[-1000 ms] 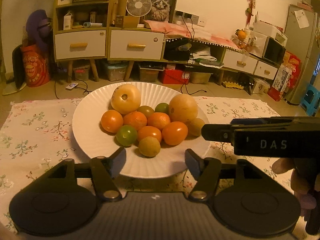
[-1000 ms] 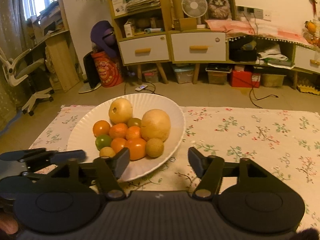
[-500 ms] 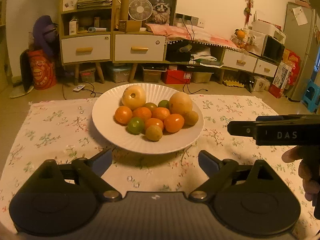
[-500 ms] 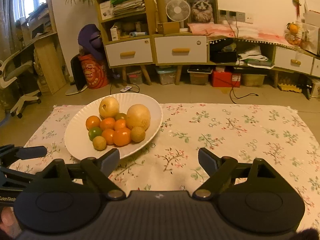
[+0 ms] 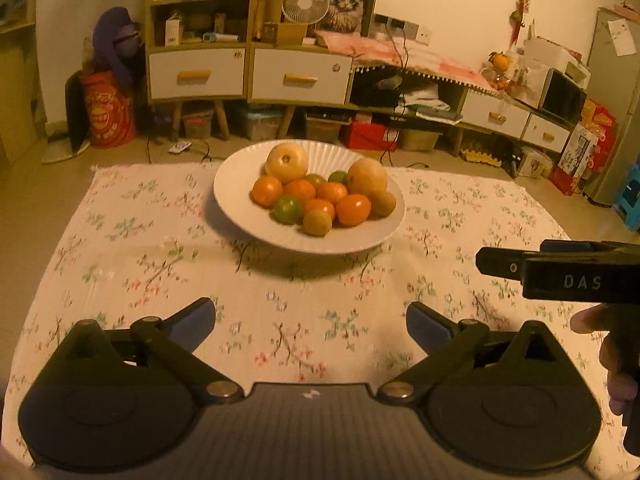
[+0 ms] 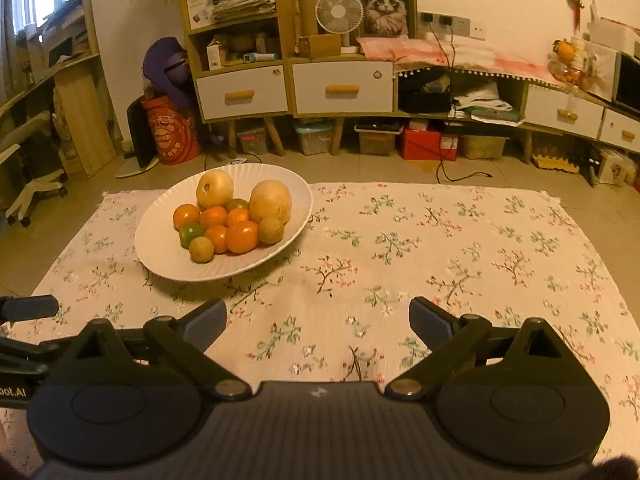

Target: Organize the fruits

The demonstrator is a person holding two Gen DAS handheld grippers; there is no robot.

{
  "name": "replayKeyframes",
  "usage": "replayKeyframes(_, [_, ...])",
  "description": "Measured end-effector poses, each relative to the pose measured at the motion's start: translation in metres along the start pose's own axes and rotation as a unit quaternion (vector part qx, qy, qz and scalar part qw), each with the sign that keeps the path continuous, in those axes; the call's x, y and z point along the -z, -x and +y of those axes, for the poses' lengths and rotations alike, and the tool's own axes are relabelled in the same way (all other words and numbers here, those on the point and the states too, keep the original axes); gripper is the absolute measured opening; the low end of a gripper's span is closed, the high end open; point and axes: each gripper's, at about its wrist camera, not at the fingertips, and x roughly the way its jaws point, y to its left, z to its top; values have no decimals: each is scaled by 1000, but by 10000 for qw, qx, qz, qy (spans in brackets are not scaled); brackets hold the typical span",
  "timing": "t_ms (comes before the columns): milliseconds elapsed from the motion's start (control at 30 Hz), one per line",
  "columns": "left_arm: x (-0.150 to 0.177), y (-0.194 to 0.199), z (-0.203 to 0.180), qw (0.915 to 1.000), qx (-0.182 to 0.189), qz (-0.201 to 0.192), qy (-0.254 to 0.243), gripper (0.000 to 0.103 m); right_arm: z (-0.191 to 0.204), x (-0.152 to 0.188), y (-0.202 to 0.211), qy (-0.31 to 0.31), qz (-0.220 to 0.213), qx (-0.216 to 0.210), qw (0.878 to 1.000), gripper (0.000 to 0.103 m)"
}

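Note:
A white ribbed plate (image 5: 236, 216) (image 6: 160, 256) stands on a floral cloth and holds a pile of fruit: two large pale yellow fruits (image 5: 286, 160) (image 6: 270, 201), several oranges (image 5: 352, 210) (image 6: 241, 237), a green one (image 5: 287, 209) (image 6: 190, 234) and small yellow-brown ones (image 5: 317, 222) (image 6: 201, 249). My left gripper (image 5: 311, 322) is open and empty, well short of the plate. My right gripper (image 6: 318, 320) is open and empty, to the right of the plate; its side also shows in the left wrist view (image 5: 560, 270).
The floral cloth (image 6: 440, 248) covers a low surface with floor beyond its far edge. Cabinets with drawers (image 6: 340, 88), storage boxes and cables stand along the far wall. An office chair (image 6: 24, 184) is at the far left.
Both grippers have pulled back from the plate and opened wider. The plate and fruit look smaller and farther away. The fruit has not moved.

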Motion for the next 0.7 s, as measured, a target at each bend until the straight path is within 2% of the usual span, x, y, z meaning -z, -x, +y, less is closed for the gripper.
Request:
replayKeyframes(233, [5,8,-4,9995,-165,260,1,97,20,7,12,273,92,156,9995,100])
replayKeyframes(433, [6,10,-3,9976,-389,570,108,97,26,7,22,216,232,277,9991,103])
replayKeyframes(700, [1,10,0,9938,-751,749,343,97,28,10,8,206,553,607,9964,103])
